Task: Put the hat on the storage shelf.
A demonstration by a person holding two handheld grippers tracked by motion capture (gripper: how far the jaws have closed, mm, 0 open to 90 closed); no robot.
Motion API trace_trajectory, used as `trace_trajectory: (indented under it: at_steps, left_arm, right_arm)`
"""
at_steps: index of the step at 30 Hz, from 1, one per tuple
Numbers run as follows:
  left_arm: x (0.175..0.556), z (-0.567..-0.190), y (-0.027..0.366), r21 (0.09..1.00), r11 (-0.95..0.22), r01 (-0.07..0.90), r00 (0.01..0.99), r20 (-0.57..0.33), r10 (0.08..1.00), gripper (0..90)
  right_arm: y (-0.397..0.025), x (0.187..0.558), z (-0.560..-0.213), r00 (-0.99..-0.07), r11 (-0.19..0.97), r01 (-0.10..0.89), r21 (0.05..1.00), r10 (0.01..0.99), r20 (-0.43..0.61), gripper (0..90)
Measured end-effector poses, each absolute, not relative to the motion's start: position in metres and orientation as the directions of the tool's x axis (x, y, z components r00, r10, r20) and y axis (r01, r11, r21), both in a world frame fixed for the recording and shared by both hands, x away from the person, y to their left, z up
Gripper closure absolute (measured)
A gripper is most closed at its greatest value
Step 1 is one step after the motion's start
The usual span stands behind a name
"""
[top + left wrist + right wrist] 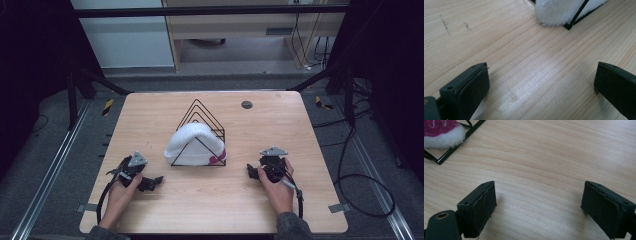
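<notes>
Light wooden table [150,115] in a dim room, dark floor all round and cables trailing off to the right. Nearest the camera, a person's hands come in from the bottom edge, one gripper each, both resting low on the tabletop and angled inward toward the middle.

The left gripper [151,183] sits near-left; its jaws are spread wide with nothing but bare wood between them, as the left gripper view makes plain [541,85]. Same story for the right gripper [251,172] at near-right: jaws wide apart, nothing between them [539,207]. My guess is they're parked either side like that so both can close in on the thing in the middle from two directions at once.

That thing is a fluffy white hat [192,143] with a bit of pink trim at its right end, sitting roughly between the two grippers and a little farther back. It's tucked into the front slot of a black wire rack [206,116], the triangular kind for files. The front triangle frame crosses over the hat's face, so the hat is stuffed inside the rack and bulging out its left side. The slots behind look empty, though I can't see them fully. Probably the hat's wedged in because it's soft and fat.

Far back there's a small dark round cap [246,104] set in the tabletop.
</notes>
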State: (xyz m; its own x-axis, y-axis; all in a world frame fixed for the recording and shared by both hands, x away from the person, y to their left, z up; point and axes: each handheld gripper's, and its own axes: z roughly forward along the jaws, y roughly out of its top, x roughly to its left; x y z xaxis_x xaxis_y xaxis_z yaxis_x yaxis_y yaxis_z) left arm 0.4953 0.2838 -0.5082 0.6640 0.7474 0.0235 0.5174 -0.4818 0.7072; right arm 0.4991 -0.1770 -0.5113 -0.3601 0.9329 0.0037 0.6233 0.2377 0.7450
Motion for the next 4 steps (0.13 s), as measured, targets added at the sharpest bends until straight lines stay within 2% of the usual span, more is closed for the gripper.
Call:
trace_trajectory:
  at_steps: [4]
  left_arm:
    - [0.4944,-0.5082,0.2839,0.707,-0.484,0.516,0.667,0.023,0.745,0.0]
  right_arm:
    - [-0.1748,0.4949,-0.5115,-0.332,0.223,0.628,0.745,0.943,-0.001,12.6]
